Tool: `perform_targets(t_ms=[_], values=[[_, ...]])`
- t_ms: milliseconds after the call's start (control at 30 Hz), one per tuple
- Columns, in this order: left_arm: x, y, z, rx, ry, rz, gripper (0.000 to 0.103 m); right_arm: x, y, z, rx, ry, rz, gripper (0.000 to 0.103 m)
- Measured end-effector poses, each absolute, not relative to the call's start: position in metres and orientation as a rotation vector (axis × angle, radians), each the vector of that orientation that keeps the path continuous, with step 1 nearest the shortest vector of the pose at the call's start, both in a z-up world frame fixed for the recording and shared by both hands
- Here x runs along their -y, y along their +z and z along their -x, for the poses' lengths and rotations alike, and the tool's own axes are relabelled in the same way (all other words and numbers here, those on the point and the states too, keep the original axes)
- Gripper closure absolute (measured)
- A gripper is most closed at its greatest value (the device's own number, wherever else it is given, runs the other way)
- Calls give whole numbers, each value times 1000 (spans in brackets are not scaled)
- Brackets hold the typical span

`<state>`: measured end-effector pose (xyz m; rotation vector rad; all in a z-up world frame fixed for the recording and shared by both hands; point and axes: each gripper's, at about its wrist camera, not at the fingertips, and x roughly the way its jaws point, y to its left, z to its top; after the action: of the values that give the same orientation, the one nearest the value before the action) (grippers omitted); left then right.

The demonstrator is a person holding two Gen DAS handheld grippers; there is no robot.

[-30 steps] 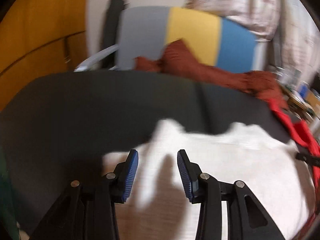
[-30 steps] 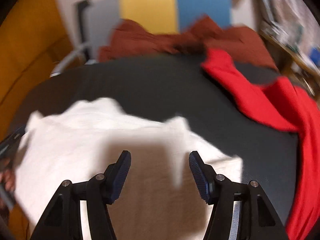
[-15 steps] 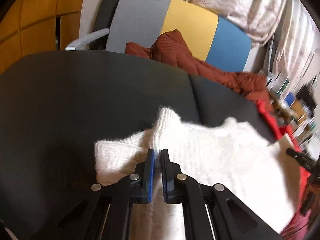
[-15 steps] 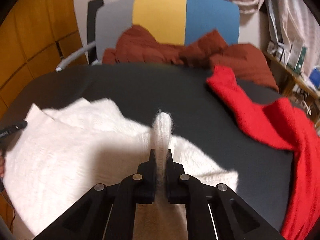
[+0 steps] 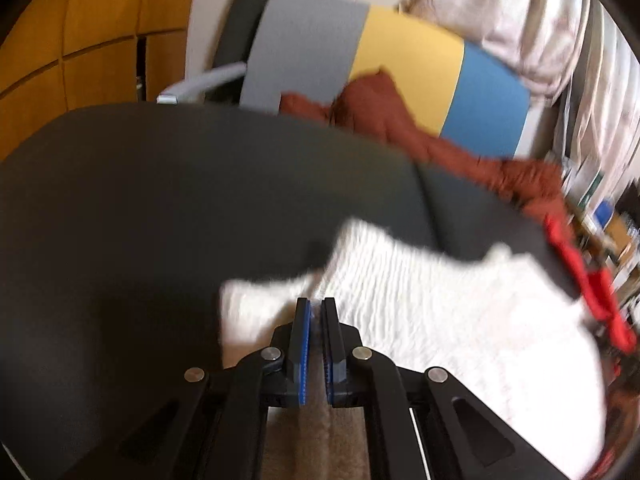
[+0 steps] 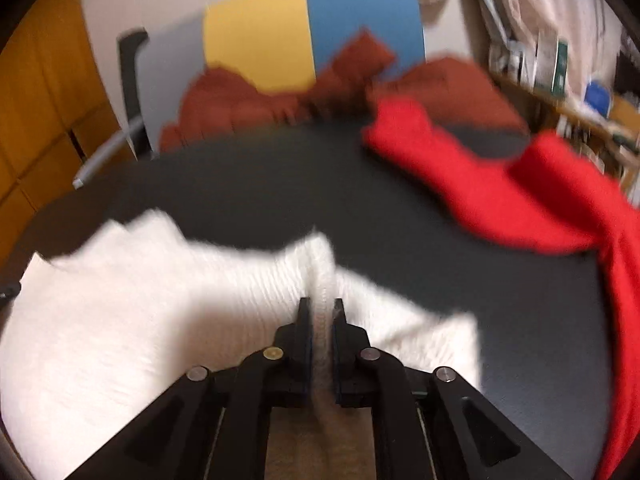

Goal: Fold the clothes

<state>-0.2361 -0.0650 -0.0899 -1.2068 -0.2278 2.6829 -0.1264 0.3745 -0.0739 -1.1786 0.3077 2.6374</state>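
A white knit (image 5: 440,320) lies spread on the near part of a dark counter (image 5: 200,200), its ribbed weave showing in both wrist views. The left hand-held gripper (image 5: 316,312) is closed, its blue-padded jaws nearly touching, pinching a thin bit of the knit near its left edge. The right hand-held gripper (image 6: 321,312) is clamped on a raised ridge of the same white knit (image 6: 140,300), which stands up between its jaws as a thick fold; its jaws have just been easing apart slightly with the fold between them, pads pressing on it. A red garment (image 6: 520,196) lies on the counter's right side, well apart from the knit, running off the near right edge. A rust-brown garment (image 6: 248,100) is heaped at the counter's far edge, against a chair (image 5: 400,52) whose back is striped grey, yellow and blue. Orange-brown panels (image 5: 80,40) fill the left, pale curtains (image 5: 560,40) the upper right. A shelf (image 6: 560,76) at right holds books and boxes, but blur makes any labels or writing there unreadable.
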Motion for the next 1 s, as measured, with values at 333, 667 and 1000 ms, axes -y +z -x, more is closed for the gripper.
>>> perform_targets(t_ms=[333, 667, 1000], values=[[55, -43, 167, 318, 2666, 1007, 94, -405, -42, 61, -709, 2679, 1002, 34], [-28, -63, 113, 165, 2360, 1082, 94, -427, -73, -20, -1116, 2567, 1067, 31], [-33, -79, 109, 136, 2333, 1123, 94, -422, -92, -12, -1319, 2626, 997, 32]])
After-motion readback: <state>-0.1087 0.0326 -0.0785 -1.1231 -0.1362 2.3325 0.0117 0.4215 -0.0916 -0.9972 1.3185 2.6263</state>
